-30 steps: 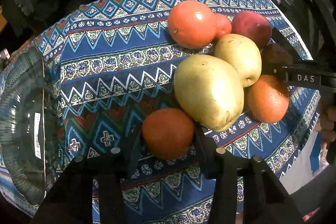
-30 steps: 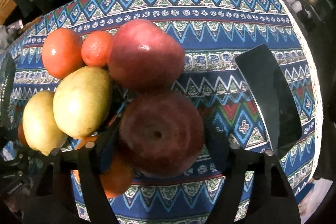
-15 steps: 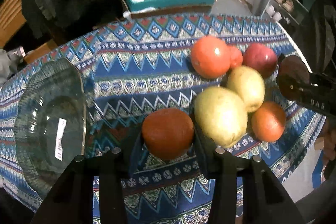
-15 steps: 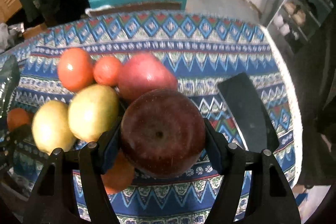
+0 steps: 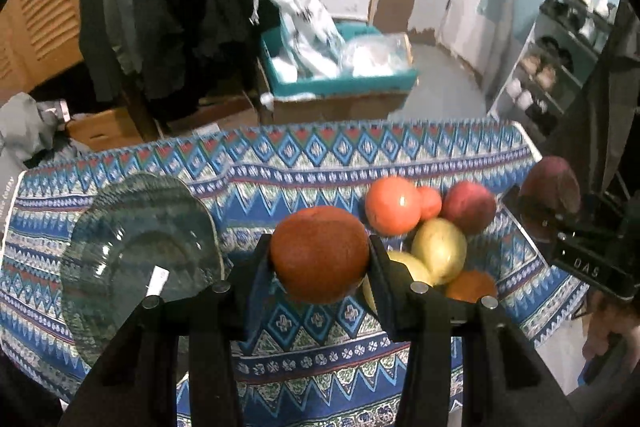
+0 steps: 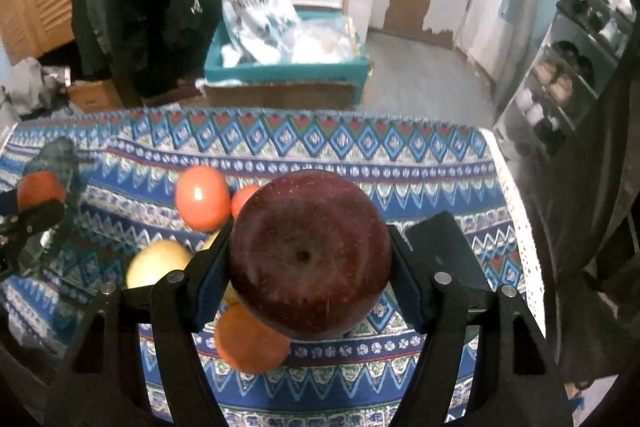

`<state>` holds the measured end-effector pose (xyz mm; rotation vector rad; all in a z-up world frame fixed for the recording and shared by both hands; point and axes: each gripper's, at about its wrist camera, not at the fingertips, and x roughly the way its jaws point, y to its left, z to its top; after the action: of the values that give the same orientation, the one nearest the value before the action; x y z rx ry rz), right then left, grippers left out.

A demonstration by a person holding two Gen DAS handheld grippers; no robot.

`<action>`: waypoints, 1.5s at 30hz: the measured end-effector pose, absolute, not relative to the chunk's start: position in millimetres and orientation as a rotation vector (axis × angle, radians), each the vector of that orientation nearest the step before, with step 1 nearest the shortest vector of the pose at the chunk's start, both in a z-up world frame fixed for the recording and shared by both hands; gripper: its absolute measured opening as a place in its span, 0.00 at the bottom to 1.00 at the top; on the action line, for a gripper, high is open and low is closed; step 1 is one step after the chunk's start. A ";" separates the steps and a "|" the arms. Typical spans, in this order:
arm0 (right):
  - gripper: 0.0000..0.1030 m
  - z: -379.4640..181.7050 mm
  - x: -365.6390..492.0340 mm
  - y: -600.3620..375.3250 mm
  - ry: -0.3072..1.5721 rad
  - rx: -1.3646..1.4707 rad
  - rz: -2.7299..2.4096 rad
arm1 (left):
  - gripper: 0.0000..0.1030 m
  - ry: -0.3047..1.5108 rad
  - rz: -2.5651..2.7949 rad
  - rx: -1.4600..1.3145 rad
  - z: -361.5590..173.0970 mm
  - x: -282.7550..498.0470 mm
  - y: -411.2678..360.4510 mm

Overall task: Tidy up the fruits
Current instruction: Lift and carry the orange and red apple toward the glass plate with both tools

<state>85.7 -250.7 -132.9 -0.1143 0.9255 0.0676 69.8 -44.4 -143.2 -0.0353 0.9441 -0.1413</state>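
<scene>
Both grippers now sit higher above the tablecloth (image 5: 320,359): left gripper (image 5: 320,259) clamps an orange (image 5: 319,253), right gripper (image 6: 310,259) clamps a red apple (image 6: 310,255); glass bowl (image 5: 120,223) lies leftward, nearer the left.

I can read "DAS" in pale letters on the black body of the right gripper (image 5: 550,215), seen from my left camera. The bowl's white sticker (image 5: 157,279) and the bag's print (image 6: 248,3) are too blurred to read.
</scene>
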 end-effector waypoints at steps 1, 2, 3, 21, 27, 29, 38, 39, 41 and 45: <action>0.69 -128.7 85.2 -250.1 0.914 -0.115 0.069 | 0.45 0.929 -0.136 -0.037 -138.4 67.9 -41.9; 0.69 -123.6 84.4 -249.8 0.899 -0.116 0.068 | 0.45 0.913 -0.128 -0.039 -133.6 65.5 -39.1; 0.69 -120.1 83.5 -249.4 0.888 -0.117 0.067 | 0.45 0.904 -0.121 -0.040 -130.1 63.2 -39.2; 0.69 -57.5 59.4 -234.9 0.703 -0.116 0.098 | 0.45 0.766 -0.087 -0.114 -77.4 38.2 -2.8; 0.69 -44.6 55.9 -224.5 0.659 -0.107 0.127 | 0.45 0.750 -0.077 -0.130 -70.9 34.0 9.1; 0.69 -40.7 55.7 -218.5 0.646 -0.108 0.142 | 0.45 0.746 -0.072 -0.142 -69.5 33.0 14.5; 0.69 -32.7 56.3 -185.8 0.625 -0.123 0.199 | 0.45 0.739 -0.030 -0.159 -67.4 29.8 34.6; 0.69 -32.3 57.7 -183.5 0.625 -0.125 0.203 | 0.45 0.740 -0.025 -0.160 -67.6 29.5 36.3; 0.69 -31.3 58.9 -175.2 0.625 -0.130 0.217 | 0.45 0.743 -0.011 -0.167 -68.3 28.6 44.0; 0.69 -31.2 61.9 -156.8 0.630 -0.143 0.244 | 0.45 0.745 0.010 -0.186 -70.1 26.8 58.2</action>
<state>61.9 -156.8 -31.2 -0.1430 0.6296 0.2441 26.8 58.2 -70.1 -0.1859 0.7452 0.0099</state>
